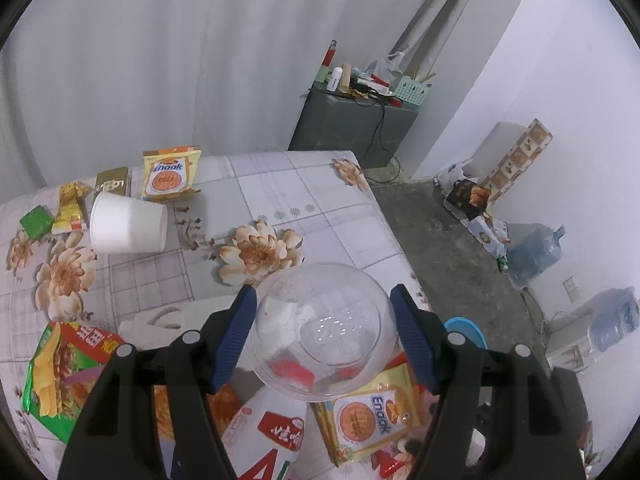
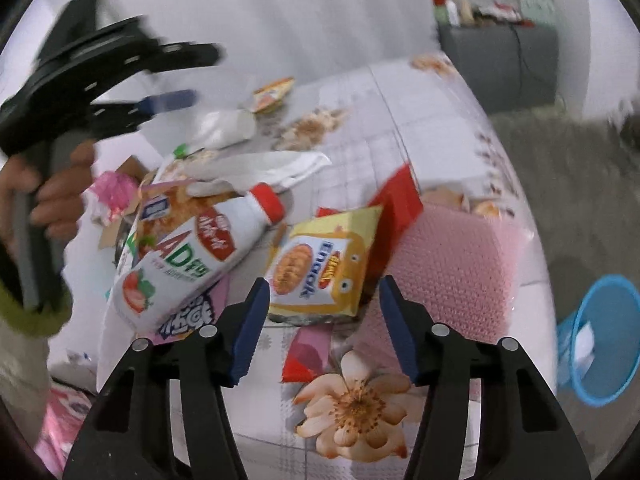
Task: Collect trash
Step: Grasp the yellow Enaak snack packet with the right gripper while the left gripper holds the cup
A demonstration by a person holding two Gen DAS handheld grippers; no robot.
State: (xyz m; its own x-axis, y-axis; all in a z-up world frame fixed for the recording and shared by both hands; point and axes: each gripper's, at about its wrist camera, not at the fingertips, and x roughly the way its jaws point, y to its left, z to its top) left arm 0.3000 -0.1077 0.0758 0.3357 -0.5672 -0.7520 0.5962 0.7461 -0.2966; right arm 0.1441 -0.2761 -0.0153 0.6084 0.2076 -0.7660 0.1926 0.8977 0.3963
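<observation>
Two tongs: I ran one in each hand over the littered counter (image 1: pixel 280 184) with its flower-print cloth.
Clear cup: a see-through plastic cup (image 1: pixel 324 332) sat between my left tongs (image 1: pixel 324 320), both blue pads against its sides, raised over the litter at the counter's near edge.
Left tongs: I had them spread fairly wide and clamped on the clear cup.
Right tongs: my right tongs (image 2: pixel 320 328) stood parted with nothing between the pads, hovering just short of a yellow Enaak snack pack (image 2: pixel 320 268).
Snack pack: it lay flat on the counter, partly over a red wrapper (image 2: pixel 396 208) and beside a pink textured mat (image 2: pixel 452 264).
Bottle: a white drink bottle (image 2: pixel 192 256) with a red cap and strawberry print lay on its side just left of the snack pack, on top of other packets.
Farther litter: a white foam cup (image 1: pixel 128 224) lay tipped over near the counter's far side, with a second Enaak pack (image 1: pixel 170 174), a gold wrapper (image 1: pixel 72 208) and a green packet (image 1: pixel 37 221) near it.
Near left: a green and red snack bag (image 1: pixel 64 368) lay by the counter's edge.
Bin: a blue bin (image 2: pixel 600 340) stood on the floor, right of the counter.
Left hand: in the right wrist view, my hand (image 2: pixel 48 196) gripped the other tool's handle, blurred.
</observation>
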